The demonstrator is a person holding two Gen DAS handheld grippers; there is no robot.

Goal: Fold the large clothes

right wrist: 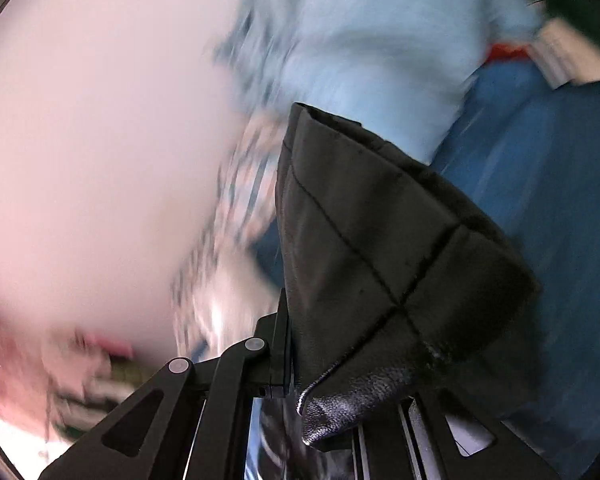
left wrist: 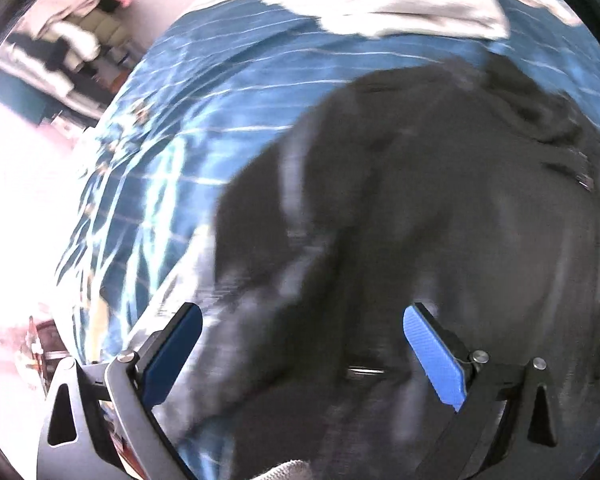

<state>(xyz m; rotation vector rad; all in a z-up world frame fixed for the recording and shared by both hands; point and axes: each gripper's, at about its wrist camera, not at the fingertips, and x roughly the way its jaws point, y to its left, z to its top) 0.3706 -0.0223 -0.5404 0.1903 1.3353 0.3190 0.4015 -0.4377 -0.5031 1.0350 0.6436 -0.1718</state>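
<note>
While spread above the black jacket (left wrist: 440, 208), the left tool (left wrist: 302, 344); right tool (right wrist: 296, 360) clamped on its quilted corner.

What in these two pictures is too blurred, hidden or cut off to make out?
- Right wrist view: the right gripper pads, buried under the black garment they clamp.
- Right wrist view: the room at left, smeared by motion blur.
- Left wrist view: the garment's full shape, blurred and cut off at the right edge.
- Left wrist view: the clothes pile, too small and overexposed.

The black jacket (right wrist: 380, 240) is matt quilted cloth with a grainy leather-like edge, and the blue bedsheet (left wrist: 228, 92) is soft striped cloth.
</note>
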